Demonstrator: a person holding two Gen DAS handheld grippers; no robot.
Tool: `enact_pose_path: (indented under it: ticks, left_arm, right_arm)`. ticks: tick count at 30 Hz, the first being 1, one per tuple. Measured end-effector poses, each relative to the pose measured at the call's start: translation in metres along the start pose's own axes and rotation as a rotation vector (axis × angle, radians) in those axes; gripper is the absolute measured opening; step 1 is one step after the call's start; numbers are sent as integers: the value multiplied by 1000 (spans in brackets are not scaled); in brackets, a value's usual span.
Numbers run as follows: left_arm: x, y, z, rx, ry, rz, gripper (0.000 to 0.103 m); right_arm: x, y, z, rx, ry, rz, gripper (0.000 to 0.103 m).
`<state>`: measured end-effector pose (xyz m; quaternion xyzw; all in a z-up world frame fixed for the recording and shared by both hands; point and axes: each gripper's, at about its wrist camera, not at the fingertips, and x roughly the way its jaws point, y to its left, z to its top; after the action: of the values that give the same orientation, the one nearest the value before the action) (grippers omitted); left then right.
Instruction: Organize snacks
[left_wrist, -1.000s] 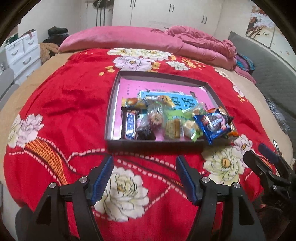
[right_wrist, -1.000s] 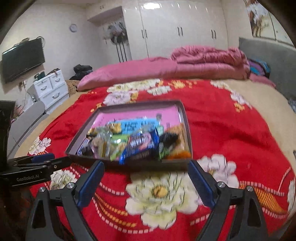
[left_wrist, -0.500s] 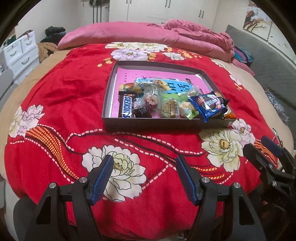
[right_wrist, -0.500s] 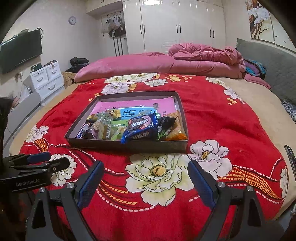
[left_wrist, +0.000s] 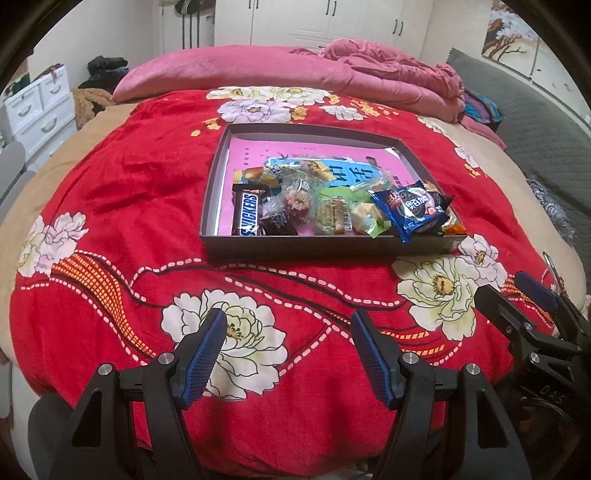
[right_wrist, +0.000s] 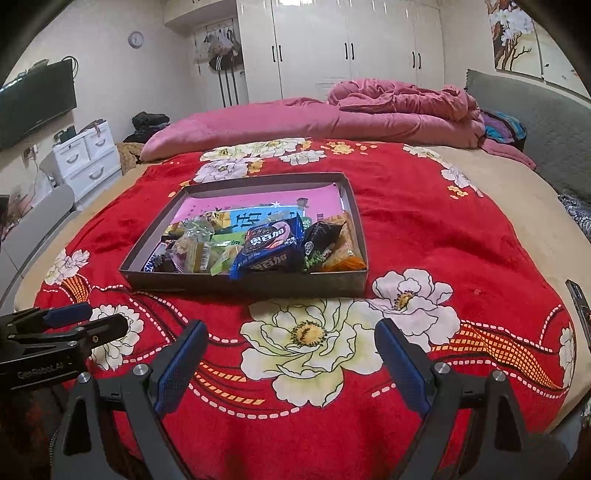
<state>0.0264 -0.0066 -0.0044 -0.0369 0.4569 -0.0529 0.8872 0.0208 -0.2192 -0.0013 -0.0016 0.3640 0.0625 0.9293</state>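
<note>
bedroom, red floral blanket (left_wrist: 110, 206) over the bed, pink duvet (right_wrist: 332, 118) bunched at the far end. shallow dark box (left_wrist: 314, 251) sitting flat mid-blanket, snacks (left_wrist: 332, 210) all inside it, heaped along the near wall and toward the near right corner; none seen loose on the blanket. snickers bar (left_wrist: 248, 214) lying lengthwise at the left end of the heap, blue cookie pack (right_wrist: 267, 243) propped over its neighbours and poking above the near rim, orange pack (right_wrist: 343, 251) jammed in the right corner. far half of the box showing bare pink liner. left gripper (left_wrist: 288, 354) spread wide, holding nothing, low over the blanket just short of the box; right gripper (right_wrist: 291, 365) likewise wide apart and empty, same standoff. fits either a heap waiting to be sorted or snacks already gathered in, hands backed off; can't call which. if more sorting is due: work one pack at a time, top of the heap first, pinch across the flat face or a crimped seam, light squeeze since the wrappers look slippery and the contents crushable. soft bedding under the box, so expect it to tip or slide when pushed; steady the rim with the spare gripper.
</note>
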Motion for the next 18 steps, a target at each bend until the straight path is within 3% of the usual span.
enact_pose_path:
  ticks: [18]
  left_arm:
    - [1, 1, 1, -5, 9, 27, 71]
  right_arm:
    - [0, -1, 0, 3, -1, 0, 91]
